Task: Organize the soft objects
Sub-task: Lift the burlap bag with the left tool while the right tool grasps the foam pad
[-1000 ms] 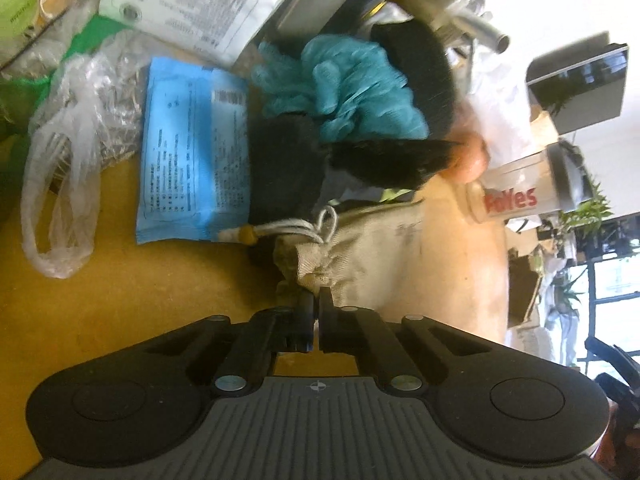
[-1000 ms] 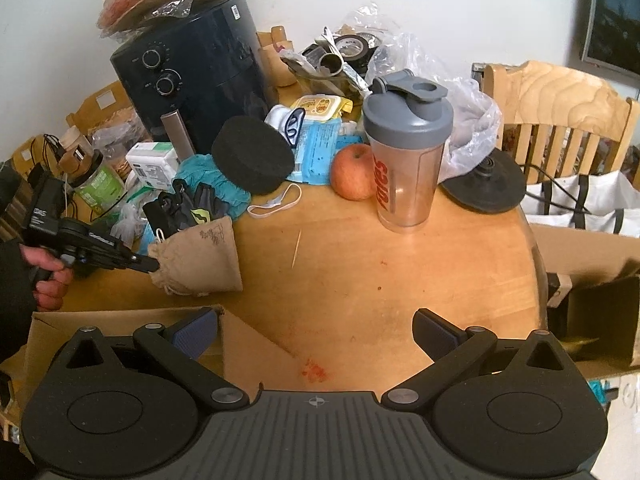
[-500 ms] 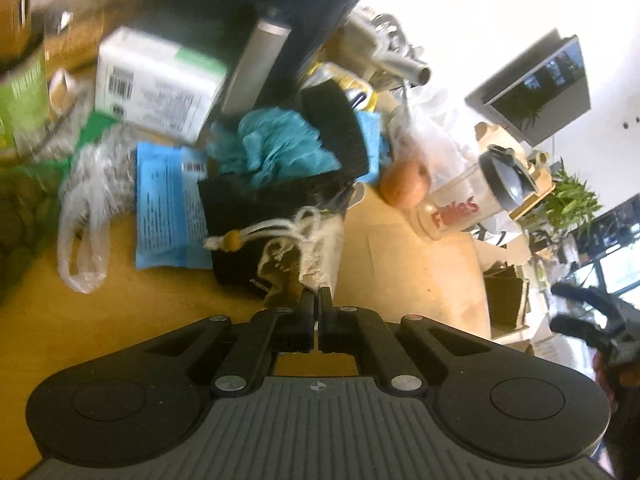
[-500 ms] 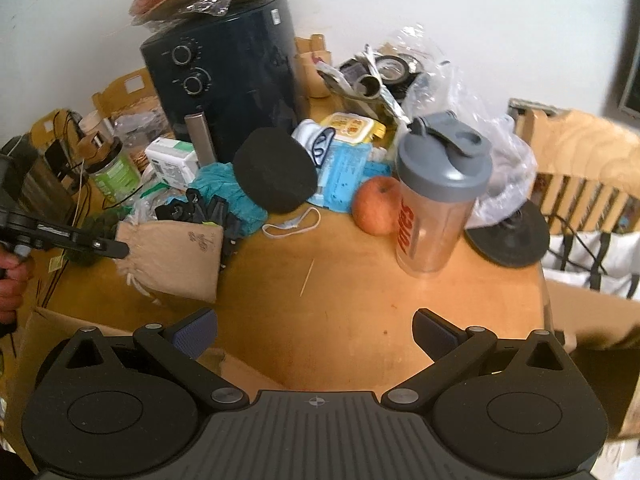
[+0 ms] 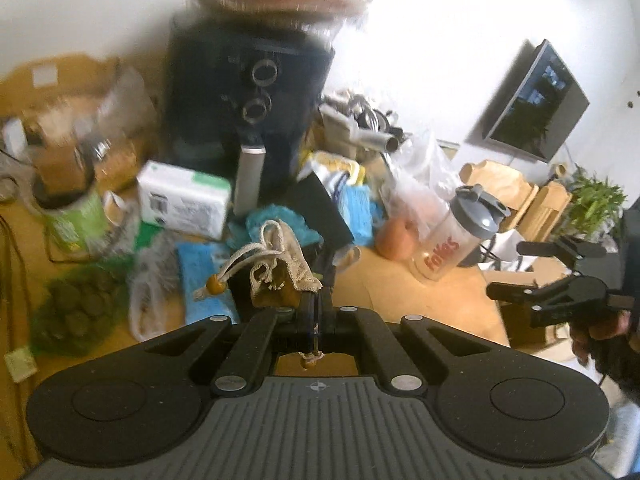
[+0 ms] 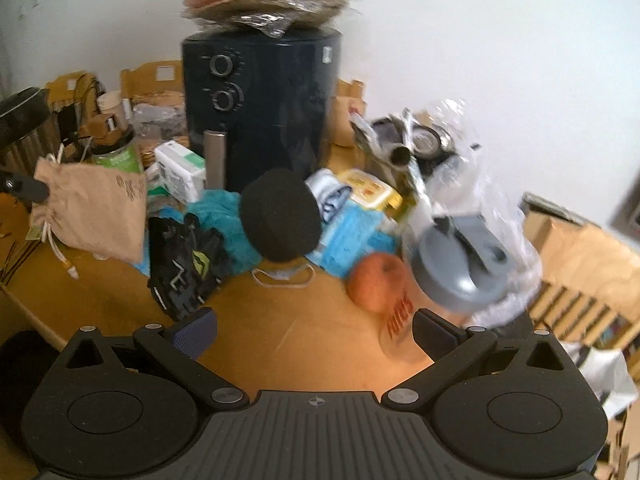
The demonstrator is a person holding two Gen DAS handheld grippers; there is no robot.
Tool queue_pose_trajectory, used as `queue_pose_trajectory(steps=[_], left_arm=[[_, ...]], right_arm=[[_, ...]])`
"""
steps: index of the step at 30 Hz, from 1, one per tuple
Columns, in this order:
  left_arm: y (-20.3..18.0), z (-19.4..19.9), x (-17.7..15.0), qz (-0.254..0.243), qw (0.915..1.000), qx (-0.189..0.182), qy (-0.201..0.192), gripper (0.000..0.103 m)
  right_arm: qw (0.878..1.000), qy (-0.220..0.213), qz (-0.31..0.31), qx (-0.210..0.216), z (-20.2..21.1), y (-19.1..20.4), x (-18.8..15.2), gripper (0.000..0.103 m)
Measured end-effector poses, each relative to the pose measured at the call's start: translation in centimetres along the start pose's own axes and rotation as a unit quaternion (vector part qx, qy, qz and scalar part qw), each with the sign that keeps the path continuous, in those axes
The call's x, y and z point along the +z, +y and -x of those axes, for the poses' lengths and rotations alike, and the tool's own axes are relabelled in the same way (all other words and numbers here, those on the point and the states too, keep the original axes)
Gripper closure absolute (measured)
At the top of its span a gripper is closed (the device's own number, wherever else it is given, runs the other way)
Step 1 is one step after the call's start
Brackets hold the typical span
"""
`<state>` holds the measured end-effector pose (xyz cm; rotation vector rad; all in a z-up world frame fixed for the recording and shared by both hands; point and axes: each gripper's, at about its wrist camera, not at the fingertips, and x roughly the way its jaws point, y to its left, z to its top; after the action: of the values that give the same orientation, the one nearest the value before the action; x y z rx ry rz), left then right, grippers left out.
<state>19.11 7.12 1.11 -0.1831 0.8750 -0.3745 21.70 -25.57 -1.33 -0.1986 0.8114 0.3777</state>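
My left gripper [image 5: 315, 304] is shut on the edge of a small burlap drawstring pouch [image 5: 280, 268], which hangs lifted off the wooden table. The right wrist view shows the same pouch [image 6: 92, 210] in the air at the far left, held by the left gripper's tip [image 6: 24, 189]. My right gripper [image 6: 314, 328] is open and empty, above the table in front of a pair of black gloves [image 6: 186, 266], a round black sponge [image 6: 280, 216] and a teal mesh puff [image 6: 224, 210]. In the left wrist view the right gripper [image 5: 516, 270] appears at the far right, open.
A dark air fryer [image 6: 260, 104] stands behind the pile. An apple [image 6: 378, 280] and a grey-lidded shaker bottle [image 6: 452, 276] stand at the right. Blue packets [image 6: 352, 236], a white box [image 6: 180, 176], a green jar [image 5: 68, 216] and a net bag [image 5: 72, 312] crowd the table. A white elastic loop [image 6: 284, 276] lies nearby.
The left gripper has lifted the burlap pouch off the table and tilted up toward level. The right gripper moved in closer over the table and rolled; it stays open.
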Motion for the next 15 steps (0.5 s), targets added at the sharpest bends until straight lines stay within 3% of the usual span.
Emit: queue_pose_trajectory(steps=[9,15], left_arm=[[-2.0,4.2,-0.5,-0.031,0.9966,0.061,-0.046,0.102],[-3.2,6.0,-1.4,-0.046,0.9938,0.081,-0.061,0.102]], right_arm=[[0.997,-0.021,0.071,0.037,-2.0,1.6,3.0,0.0],[0.994,-0.037,0.081,0.068,-3.8,1.7,5.1,0.0]])
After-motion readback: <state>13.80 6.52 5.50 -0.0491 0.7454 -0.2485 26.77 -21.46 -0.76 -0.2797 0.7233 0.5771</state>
